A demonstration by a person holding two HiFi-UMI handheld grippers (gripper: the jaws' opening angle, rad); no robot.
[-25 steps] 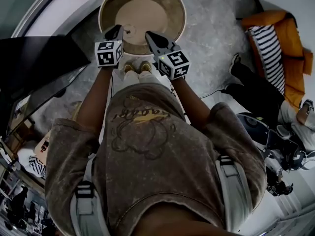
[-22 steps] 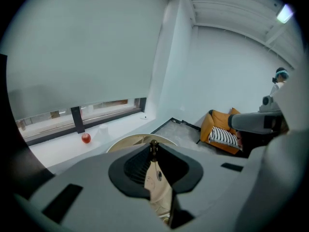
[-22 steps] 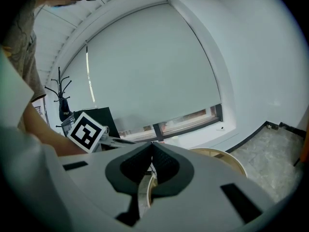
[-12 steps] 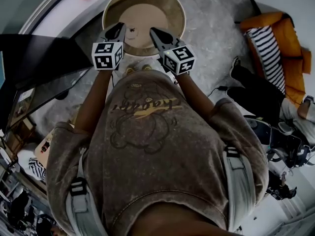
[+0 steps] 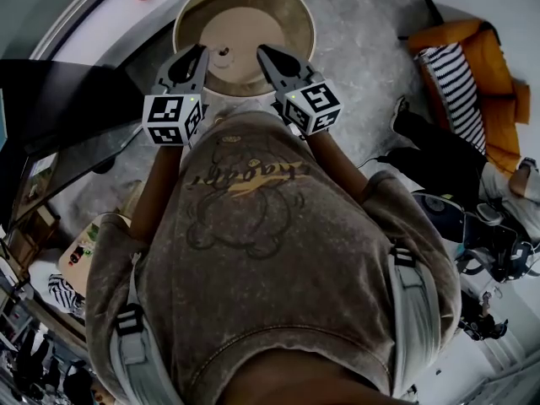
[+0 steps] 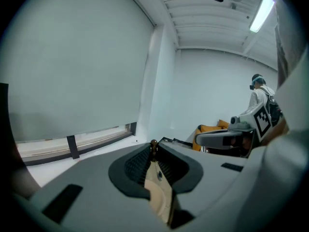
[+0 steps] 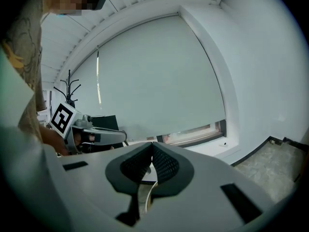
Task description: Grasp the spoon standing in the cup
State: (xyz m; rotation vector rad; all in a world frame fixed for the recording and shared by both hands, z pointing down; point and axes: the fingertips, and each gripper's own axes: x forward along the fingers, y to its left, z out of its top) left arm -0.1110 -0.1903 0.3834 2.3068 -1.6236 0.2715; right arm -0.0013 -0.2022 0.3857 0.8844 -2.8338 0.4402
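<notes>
We are holding the left gripper (image 5: 200,51) above the near part of the round table (image 5: 278,11), its jaws drawn almost together and gripping nothing; the right gripper (image 5: 262,51) is hanging beside it, its jaws likewise closed and empty.

The cup (image 5: 224,56) is sitting on the table between the two sets of tips, nearer the left one, and the spoon (image 6: 153,146) is standing in it.

What we are worrying about: the jaws are too narrow to take the handle, so coming in like this would be knocking the spoon aside or tipping the small cup; closing too low would be pinching the cup's rim instead; and a slanted approach would be levering the handle against the rim and dragging the cup along the table.

The spoon's long axis is running close to vertical; its brown knobbed end is pointing up, level with the left tips in that gripper's view; the bowl end is lying hidden in the cup.
</notes>
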